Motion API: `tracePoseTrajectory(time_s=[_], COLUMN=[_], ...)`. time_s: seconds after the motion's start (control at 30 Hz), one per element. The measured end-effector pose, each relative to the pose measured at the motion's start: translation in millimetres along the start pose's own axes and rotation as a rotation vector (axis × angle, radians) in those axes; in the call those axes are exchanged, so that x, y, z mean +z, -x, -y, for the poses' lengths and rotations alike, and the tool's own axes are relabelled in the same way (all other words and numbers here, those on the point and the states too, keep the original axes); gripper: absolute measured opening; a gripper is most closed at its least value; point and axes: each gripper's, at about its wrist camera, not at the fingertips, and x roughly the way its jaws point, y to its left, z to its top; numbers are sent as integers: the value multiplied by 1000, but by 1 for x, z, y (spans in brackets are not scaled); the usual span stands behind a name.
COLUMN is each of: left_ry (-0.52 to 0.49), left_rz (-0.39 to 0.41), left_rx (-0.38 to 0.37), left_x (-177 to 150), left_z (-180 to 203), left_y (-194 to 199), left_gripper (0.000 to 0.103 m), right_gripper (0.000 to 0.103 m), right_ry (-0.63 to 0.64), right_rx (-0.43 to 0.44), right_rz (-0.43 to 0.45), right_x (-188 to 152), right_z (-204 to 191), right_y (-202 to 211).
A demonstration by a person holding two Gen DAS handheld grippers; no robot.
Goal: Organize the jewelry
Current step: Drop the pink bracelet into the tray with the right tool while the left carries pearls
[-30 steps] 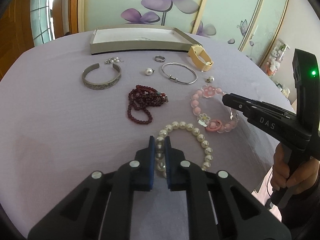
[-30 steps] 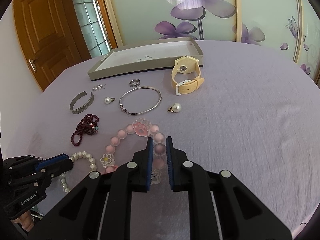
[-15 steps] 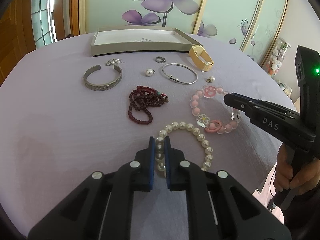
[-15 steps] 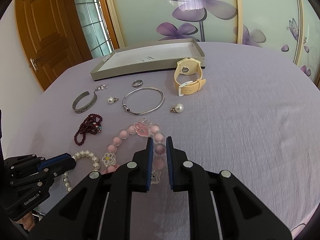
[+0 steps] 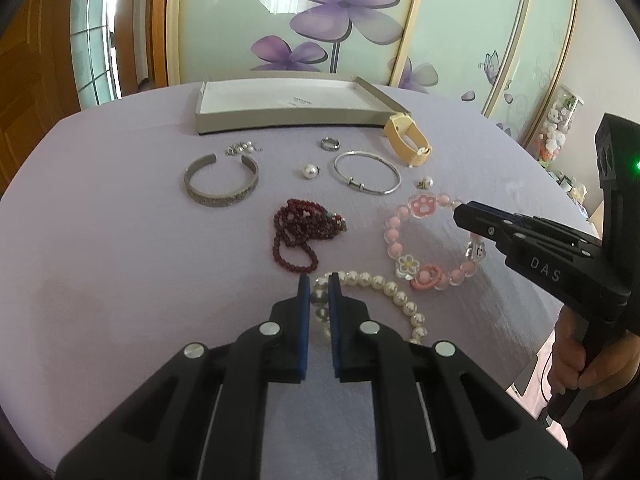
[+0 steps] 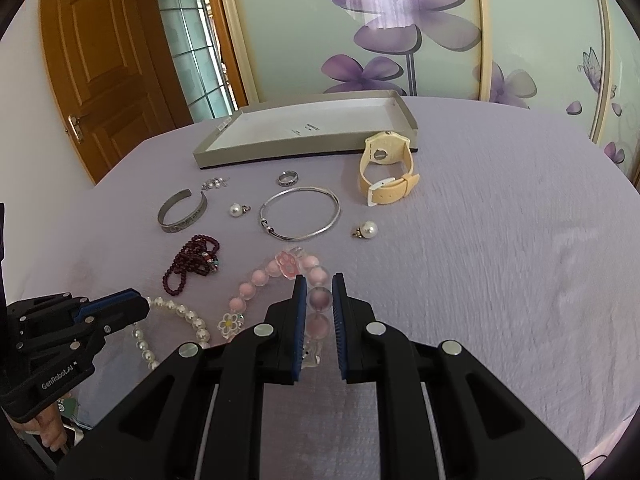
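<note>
Left gripper [image 5: 319, 282] pads sit a narrow gap apart, straddling the pearl bracelet [image 5: 384, 292]; beads show between them, but real contact can't be judged. Right gripper [image 6: 319, 285] is parted slightly wider around the pink bead bracelet [image 6: 264, 280], 1 bead between the pads, not clearly squeezed. Risk: round beads could roll out of a loose pinch, or a lifted strand could drag the dark red bead strand [image 5: 304, 232] lying just beside it. Grey tray [image 5: 288, 108] sits at the far side of the table, apparently unfilled; ring [image 5: 330, 143], bangle [image 5: 366, 172], cuff [image 5: 222, 184] and watch [image 6: 386, 168] lie loose on the cloth.
</note>
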Motion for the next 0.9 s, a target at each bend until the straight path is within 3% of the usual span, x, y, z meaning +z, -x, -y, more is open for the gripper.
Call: tracePoseTrajectory(time_s=[0.9], left_ry=[-25], left_rz=[122], left_rx=[65], left_x=[27], left_z=[2], left_y=[40], left_gripper=[9], right_gripper=[14], right_ry=[75], right_rx=[37], right_rz=[97], right_x=[19], right_z=[-26], right_y=[36])
